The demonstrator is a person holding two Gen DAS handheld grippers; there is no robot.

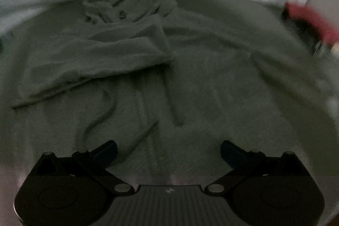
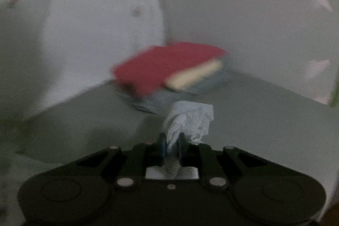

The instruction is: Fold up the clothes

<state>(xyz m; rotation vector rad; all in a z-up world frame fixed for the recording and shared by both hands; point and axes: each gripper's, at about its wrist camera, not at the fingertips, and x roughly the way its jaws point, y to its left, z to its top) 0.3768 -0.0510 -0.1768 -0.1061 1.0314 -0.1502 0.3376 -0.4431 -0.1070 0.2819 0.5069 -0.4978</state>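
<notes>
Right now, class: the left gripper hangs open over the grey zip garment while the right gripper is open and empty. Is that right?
Not quite. The right gripper is shut on a bunch of pale cloth, as the right wrist view shows. The left gripper does hang open over the grey zip garment.

Left claw (image 1: 168,151) agape, right claw (image 2: 172,143) clamped

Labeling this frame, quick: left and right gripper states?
Left gripper: open, empty, over the grey garment.
Right gripper: shut on a bunch of pale fabric.
</notes>
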